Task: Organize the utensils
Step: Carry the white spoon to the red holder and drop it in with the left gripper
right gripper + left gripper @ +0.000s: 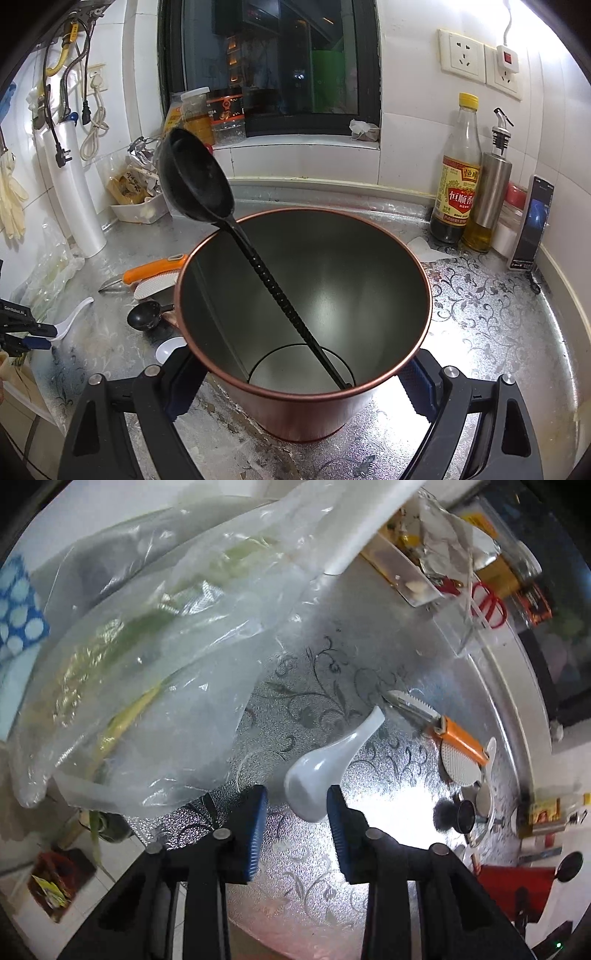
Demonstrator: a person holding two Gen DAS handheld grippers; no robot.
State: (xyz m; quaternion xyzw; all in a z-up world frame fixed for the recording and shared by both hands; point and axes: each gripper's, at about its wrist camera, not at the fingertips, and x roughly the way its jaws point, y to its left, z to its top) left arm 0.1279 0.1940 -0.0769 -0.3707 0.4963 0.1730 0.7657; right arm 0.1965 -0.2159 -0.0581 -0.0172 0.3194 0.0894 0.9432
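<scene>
My left gripper (297,812) straddles the white spoon (321,771) left of the canister (303,332); its pads apparently aren't yet pressing. My right gripper (295,384) clamps that canister, ladle (195,177) inside. Glazed ceramic may slip sideways under off-centre closure.

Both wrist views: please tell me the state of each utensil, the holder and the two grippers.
White ceramic spoon: lying on the counter, bowl between the left gripper's pads.
Left gripper: around the spoon, grip unclear.
Copper-coloured metal canister: upright, clamped.
Right gripper: shut on the canister.
Black ladle: standing in the canister, leaning on its rim.
Orange-handled peeler: lying on the counter.
</scene>
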